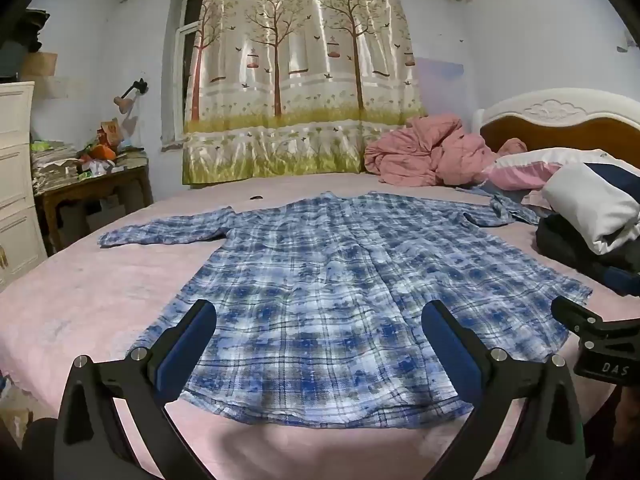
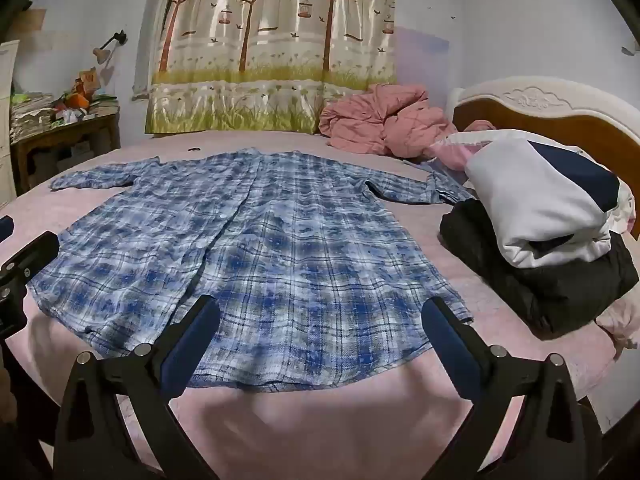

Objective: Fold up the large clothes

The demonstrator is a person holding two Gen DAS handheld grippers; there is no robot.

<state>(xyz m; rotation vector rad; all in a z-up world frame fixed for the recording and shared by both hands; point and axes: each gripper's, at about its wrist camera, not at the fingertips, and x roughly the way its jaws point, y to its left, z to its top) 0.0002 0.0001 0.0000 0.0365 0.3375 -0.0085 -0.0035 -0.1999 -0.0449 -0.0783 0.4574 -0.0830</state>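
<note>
Blue plaid shirt (image 1: pixel 340 264) lies flat on the pink bed (image 1: pixel 92 288), filling the centre of both views. Long axis runs from the hem at lower centre of the frame up to the collar at mid-frame. Sleeves spread out toward the left and right edges.

Left tongs (image 1: pixel 319 320): tilted slightly downward, over the hem, fingers spread wide, nothing between the blue pads (image 1: pixel 188 340). Right tongs (image 2: pixel 320 316): same downward tilt, spread wide, empty, above the hem's right half. Each pair shows at the edge of the other's view, side by side.

Right of the shirt: a folded clothes pile (image 2: pixel 548 232), white on black. Behind it, a crumpled pink quilt (image 1: pixel 424 152) and the headboard (image 1: pixel 560 120). Tree-print curtain (image 1: pixel 296 72) at upper centre.
</note>
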